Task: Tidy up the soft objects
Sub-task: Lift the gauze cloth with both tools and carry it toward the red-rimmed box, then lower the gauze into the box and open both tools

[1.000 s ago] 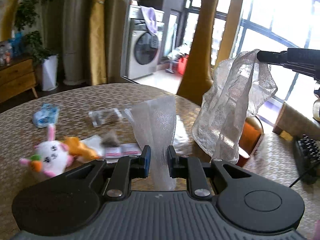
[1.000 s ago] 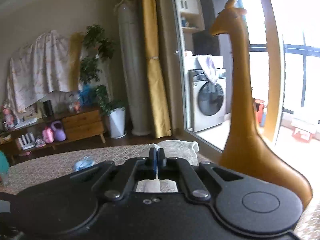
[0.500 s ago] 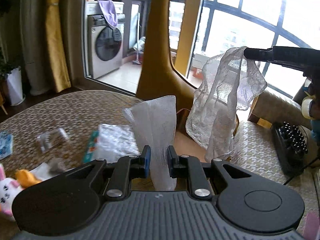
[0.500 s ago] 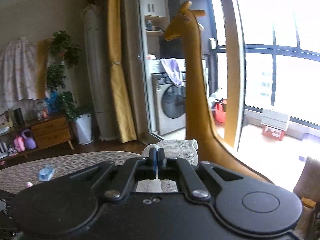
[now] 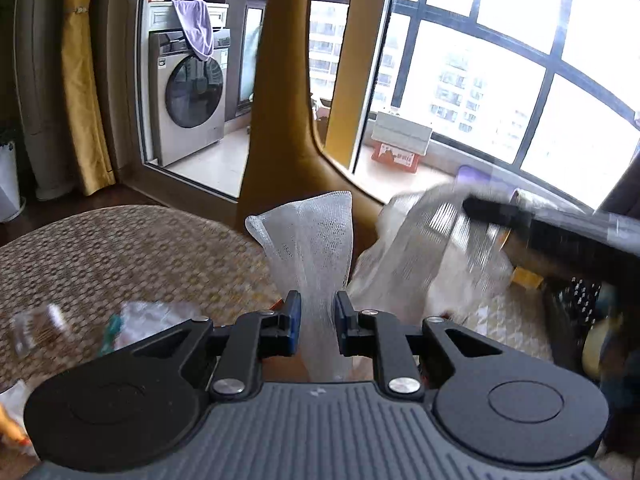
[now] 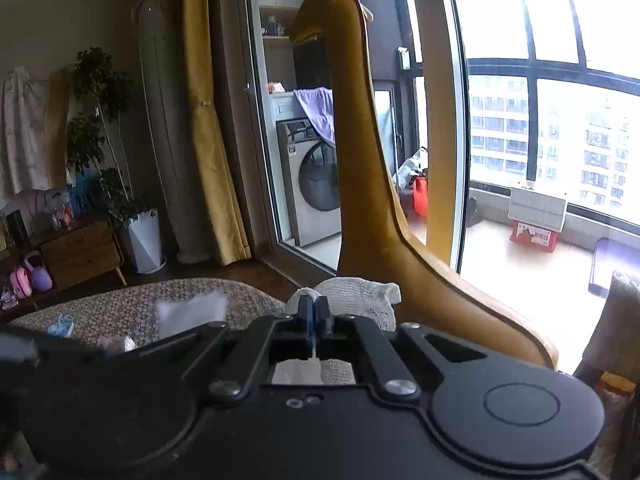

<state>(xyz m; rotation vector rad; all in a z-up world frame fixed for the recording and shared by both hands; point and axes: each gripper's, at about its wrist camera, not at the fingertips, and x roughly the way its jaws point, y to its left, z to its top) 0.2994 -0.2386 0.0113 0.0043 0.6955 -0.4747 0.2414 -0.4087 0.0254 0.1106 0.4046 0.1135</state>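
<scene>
both tools lift mesh cloth above the table (image 5: 132,248), seemingly to hold it clear for sorting. at lower centre of the left wrist view, the left gripper (image 5: 316,316) has its jaws partly open, a white mesh (image 5: 312,240) fanning up between them; whether they truly pinch it is hard to tell. at lower centre of the right wrist view, the right gripper (image 6: 316,316) is closed tight on a net cloth (image 6: 356,294), beside a giraffe (image 6: 360,184).

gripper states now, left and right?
Left tongs: closed on the white mesh cloth.
Right tongs: closed on another part of the mesh cloth.
</scene>
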